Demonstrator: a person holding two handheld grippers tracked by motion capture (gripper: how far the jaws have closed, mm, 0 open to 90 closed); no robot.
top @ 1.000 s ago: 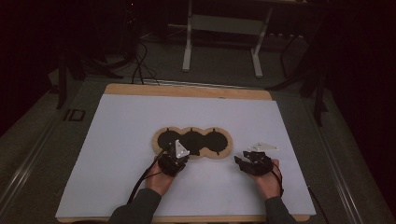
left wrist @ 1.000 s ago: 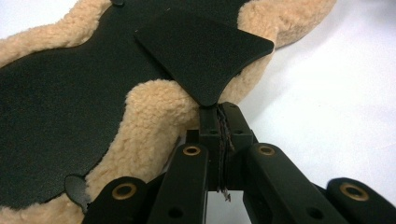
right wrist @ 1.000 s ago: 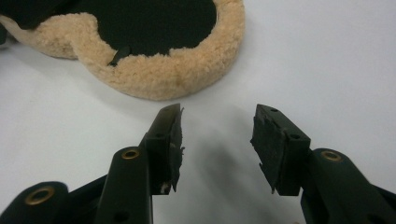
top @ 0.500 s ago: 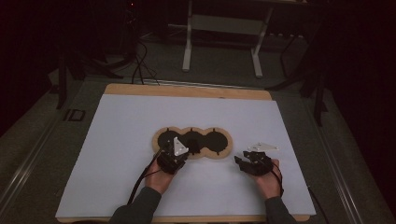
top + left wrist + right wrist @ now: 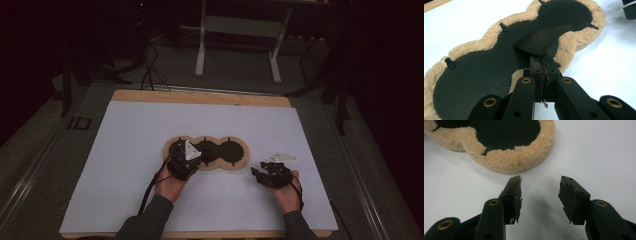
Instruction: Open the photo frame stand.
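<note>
The left tongs [image 5: 543, 72] pinch the black flap [image 5: 542, 40] of the three-lobed, fleece-rimmed pad [image 5: 484, 41], lifting it; the right tongs [image 5: 540, 195] wait agape, empty.

The pad [image 5: 486, 75] is black with a tan fleece border, the table cover [image 5: 130, 150] is white, and both grippers' jaws are black.
</note>
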